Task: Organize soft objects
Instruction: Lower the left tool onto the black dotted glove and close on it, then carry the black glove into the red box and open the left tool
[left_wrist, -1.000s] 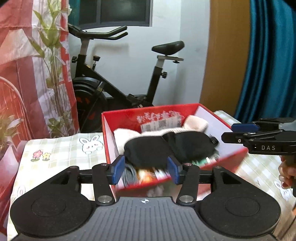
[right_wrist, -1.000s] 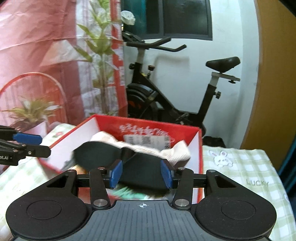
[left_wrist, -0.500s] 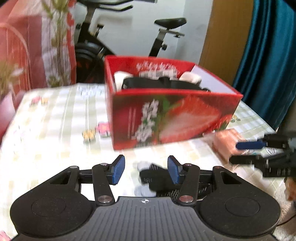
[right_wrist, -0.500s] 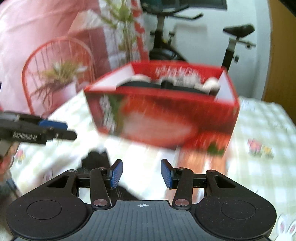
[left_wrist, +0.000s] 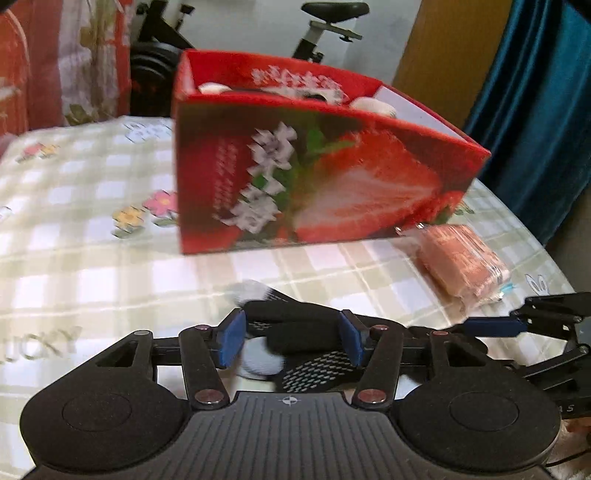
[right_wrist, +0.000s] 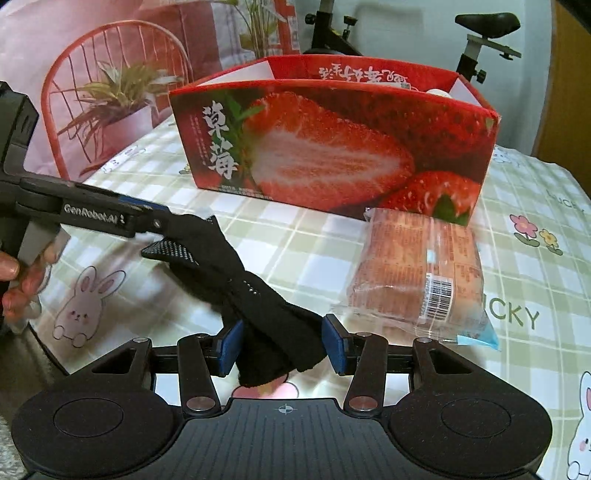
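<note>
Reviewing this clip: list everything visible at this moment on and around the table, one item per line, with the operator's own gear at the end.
strawberry box: one, red with a strawberry print, open top, at the back of the table; white soft items show over its rim.
black sock: one, with white grip dots, on the cloth in front of the box, stretching between the two grippers.
wrapped snack pack: one, orange-pink in clear wrap, lying by the box's front right corner.
tablecloth: one, pale green check with rabbits and flowers.
exercise bike: one, black, behind the table.
potted plant: one, green, on a red wire chair.
left gripper: black, blue pads, sock between them.
right gripper: the same, sock end between its pads.
hand: one, on the left gripper's handle.
</note>
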